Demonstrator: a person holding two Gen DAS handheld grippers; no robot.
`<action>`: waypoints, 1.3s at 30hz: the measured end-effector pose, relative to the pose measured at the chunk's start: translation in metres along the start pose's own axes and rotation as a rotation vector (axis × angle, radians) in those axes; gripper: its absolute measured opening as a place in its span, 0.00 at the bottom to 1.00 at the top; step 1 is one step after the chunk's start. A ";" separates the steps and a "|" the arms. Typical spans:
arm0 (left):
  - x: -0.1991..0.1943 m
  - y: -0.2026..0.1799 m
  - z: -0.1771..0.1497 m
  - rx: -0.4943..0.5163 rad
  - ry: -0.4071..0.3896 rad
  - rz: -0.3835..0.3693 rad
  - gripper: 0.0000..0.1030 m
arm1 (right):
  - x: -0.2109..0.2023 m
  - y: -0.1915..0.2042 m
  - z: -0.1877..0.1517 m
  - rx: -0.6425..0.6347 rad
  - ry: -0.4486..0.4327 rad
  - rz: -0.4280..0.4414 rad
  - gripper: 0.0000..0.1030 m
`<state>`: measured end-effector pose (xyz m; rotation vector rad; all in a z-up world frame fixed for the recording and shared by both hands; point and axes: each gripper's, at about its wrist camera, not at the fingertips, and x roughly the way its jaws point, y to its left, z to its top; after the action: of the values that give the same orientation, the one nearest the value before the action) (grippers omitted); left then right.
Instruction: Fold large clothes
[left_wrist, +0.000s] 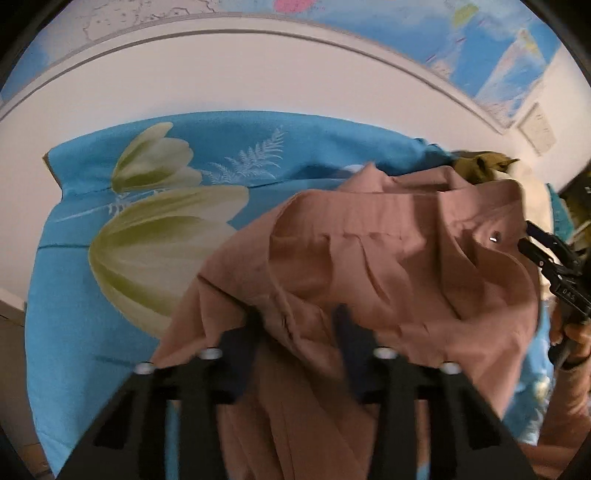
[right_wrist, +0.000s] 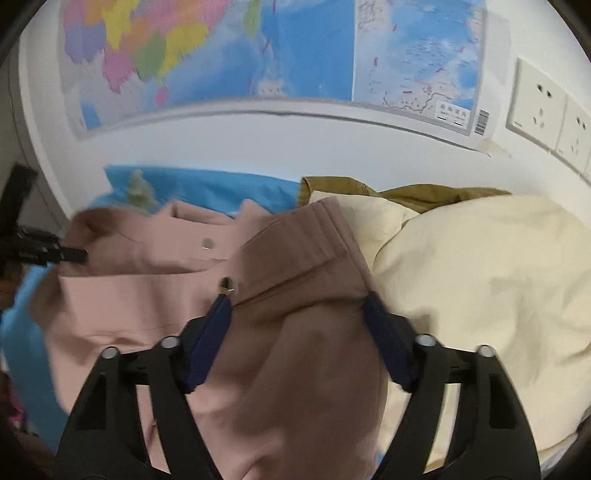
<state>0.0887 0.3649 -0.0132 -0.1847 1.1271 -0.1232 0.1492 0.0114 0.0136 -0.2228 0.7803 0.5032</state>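
Observation:
A pinkish-brown pair of trousers lies bunched on a blue flowered bedsheet. My left gripper has its jaws partly apart with trouser fabric draped between and over the fingers. My right gripper is wide open, its blue-padded fingers on either side of the trousers' waistband; a metal button shows to the left. The right gripper also shows at the right edge of the left wrist view, close to the waistband. The left gripper's tip shows at the left of the right wrist view.
A cream garment and an olive-brown garment are piled to the right of the trousers. A white wall with a map poster stands behind the bed. Wall sockets are at the far right.

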 end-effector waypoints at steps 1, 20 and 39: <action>0.002 0.000 0.003 -0.001 -0.010 0.000 0.11 | 0.004 0.002 0.002 -0.022 0.006 -0.037 0.28; -0.031 0.049 -0.009 -0.142 -0.119 0.002 0.62 | -0.008 -0.080 -0.001 0.345 -0.034 0.160 0.63; -0.018 0.007 -0.123 -0.026 -0.164 -0.128 0.56 | 0.002 -0.037 -0.115 0.356 0.076 0.469 0.59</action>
<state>-0.0306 0.3651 -0.0499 -0.2851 0.9539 -0.2033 0.0980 -0.0628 -0.0675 0.2811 0.9860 0.7880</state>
